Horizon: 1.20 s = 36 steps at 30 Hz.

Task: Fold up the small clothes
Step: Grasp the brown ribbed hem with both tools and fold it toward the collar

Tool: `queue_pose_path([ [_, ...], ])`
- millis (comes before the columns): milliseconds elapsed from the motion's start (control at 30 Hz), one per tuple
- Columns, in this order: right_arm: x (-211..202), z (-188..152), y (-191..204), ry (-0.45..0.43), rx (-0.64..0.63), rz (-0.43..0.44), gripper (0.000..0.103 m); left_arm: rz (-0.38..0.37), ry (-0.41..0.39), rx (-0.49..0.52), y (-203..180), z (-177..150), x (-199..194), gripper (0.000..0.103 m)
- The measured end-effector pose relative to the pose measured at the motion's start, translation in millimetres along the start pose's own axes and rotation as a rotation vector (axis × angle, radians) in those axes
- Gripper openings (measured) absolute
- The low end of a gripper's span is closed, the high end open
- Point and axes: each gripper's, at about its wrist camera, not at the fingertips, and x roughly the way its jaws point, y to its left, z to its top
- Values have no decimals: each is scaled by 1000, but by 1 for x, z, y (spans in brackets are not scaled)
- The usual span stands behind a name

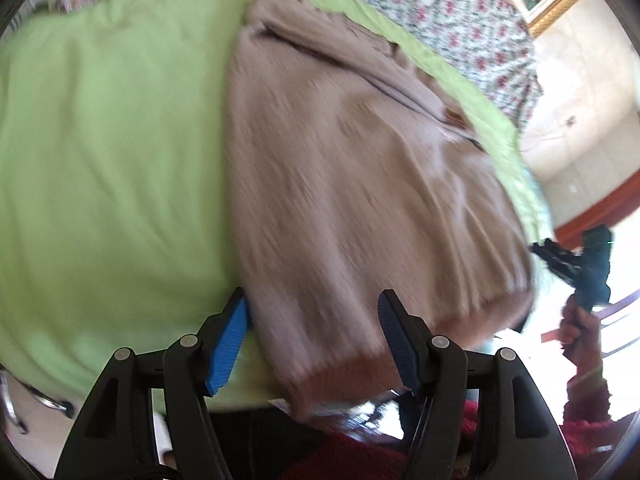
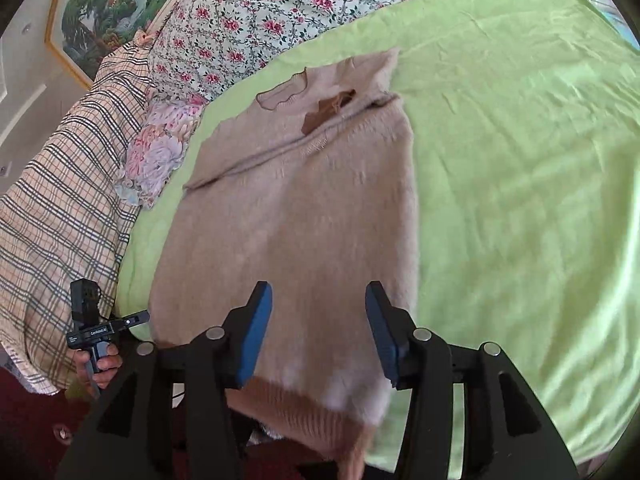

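Note:
A beige knitted sweater [image 1: 360,184] [image 2: 300,220] lies flat on a light green sheet [image 1: 100,160] [image 2: 520,200], sleeves folded in across the chest. Its collar with a brown label [image 2: 328,114] points away, and its ribbed hem [image 2: 296,404] [image 1: 340,376] is nearest me. My left gripper [image 1: 312,340] hovers open over the hem's left corner, nothing between its blue pads. My right gripper [image 2: 318,320] stands open over the hem's right part, also holding nothing. Each gripper shows in the other view, held by a hand: the right gripper [image 1: 552,258] and the left gripper [image 2: 136,318].
A floral quilt [image 2: 260,12] [image 1: 440,0] lies beyond the sheet, and a plaid cloth [image 2: 60,200] with a flowered pillow [image 2: 160,152] lies along its left side. A framed picture [image 2: 112,8] hangs on the wall. Bare green sheet stretches right of the sweater in the right wrist view.

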Motion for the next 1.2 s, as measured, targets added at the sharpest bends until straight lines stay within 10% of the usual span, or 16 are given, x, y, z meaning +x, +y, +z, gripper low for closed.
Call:
queue_pose_path([
  [400,1,-43,-10,88,-16,125,54,-84,23,73,-7,-24,11,48],
  [533,14,-45,6,109,-81,139,44,-63,13,103,-8,-21,10,13],
  [867,4,-48,-19,95,0,170,35,-86,48,96,0,-21,15,22],
  [967,12,-48,-15,87,2,173,31,-80,35,133,-5,-24,15,13],
  [1033,14,-51,-9,102,-12,169,10,-68,25,152,-8,-25,11,7],
  [1200,-8,-56,-22,15,54,227,10,-88,-75,159,-15,-25,-28,6],
])
